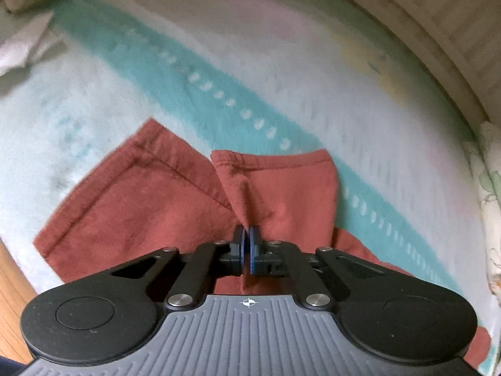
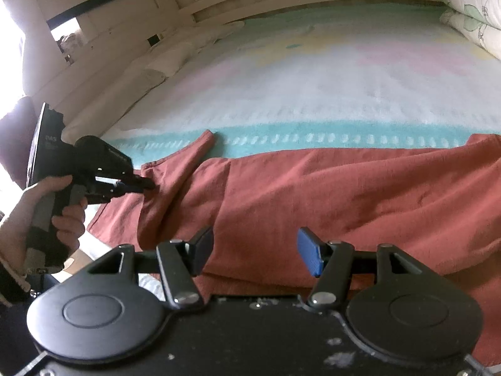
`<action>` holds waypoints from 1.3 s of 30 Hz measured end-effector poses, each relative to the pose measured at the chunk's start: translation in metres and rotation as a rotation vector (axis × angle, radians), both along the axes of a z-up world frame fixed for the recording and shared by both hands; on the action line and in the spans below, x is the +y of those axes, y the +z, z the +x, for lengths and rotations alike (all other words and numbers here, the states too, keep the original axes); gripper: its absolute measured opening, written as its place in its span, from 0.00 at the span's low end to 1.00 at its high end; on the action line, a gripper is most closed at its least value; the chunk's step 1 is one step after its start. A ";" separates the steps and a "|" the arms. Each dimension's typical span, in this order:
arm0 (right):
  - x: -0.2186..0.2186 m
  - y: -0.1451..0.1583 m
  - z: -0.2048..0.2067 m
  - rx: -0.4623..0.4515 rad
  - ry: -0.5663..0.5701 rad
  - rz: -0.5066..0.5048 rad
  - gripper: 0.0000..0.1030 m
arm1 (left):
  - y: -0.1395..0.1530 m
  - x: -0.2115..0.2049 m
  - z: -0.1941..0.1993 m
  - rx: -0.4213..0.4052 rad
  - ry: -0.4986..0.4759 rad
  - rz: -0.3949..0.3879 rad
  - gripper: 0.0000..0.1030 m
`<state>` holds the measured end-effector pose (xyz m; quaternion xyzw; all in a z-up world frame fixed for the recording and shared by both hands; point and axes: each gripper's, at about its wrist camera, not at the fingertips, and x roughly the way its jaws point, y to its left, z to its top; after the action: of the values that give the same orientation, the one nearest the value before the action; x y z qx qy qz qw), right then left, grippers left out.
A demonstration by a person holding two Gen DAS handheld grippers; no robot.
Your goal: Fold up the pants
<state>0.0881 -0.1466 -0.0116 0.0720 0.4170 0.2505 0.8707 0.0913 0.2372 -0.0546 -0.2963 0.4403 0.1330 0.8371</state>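
My left gripper (image 1: 247, 244) is black with round side caps, silver screws, blue pads (image 1: 254, 250) and a ribbed grey body bearing a white crosshair mark. My right gripper (image 2: 255, 250) matches, its black body flecked white. A dark sleeve (image 2: 12, 282) covers my left wrist.

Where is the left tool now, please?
In the right wrist view, the left tool is at the left edge, shut on a fold of the pants near their leg ends, on the bed.
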 end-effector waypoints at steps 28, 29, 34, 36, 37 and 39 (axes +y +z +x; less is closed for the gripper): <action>-0.064 -0.004 0.013 0.078 -0.295 0.021 0.61 | 0.065 -0.049 -0.087 -0.131 0.021 0.306 0.22; -0.075 -0.005 0.013 0.084 -0.344 0.024 0.61 | 0.067 -0.058 -0.080 -0.134 -0.038 0.293 0.25; -0.119 -0.003 0.008 0.071 -0.554 0.010 0.64 | 0.054 -0.116 -0.024 -0.096 -0.355 0.206 0.25; -0.140 -0.002 0.006 0.077 -0.641 0.034 0.67 | 0.048 -0.140 -0.007 -0.072 -0.469 0.214 0.25; -0.152 -0.003 0.004 0.084 -0.699 0.054 0.68 | 0.046 -0.150 -0.002 -0.066 -0.511 0.228 0.25; -0.173 -0.005 0.002 0.099 -0.784 0.082 0.68 | 0.036 -0.170 0.009 -0.038 -0.597 0.264 0.25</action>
<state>0.0900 -0.3192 -0.0166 0.2724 0.3890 -0.0883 0.8756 0.1006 0.0670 -0.0183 -0.0455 0.4710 -0.0679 0.8784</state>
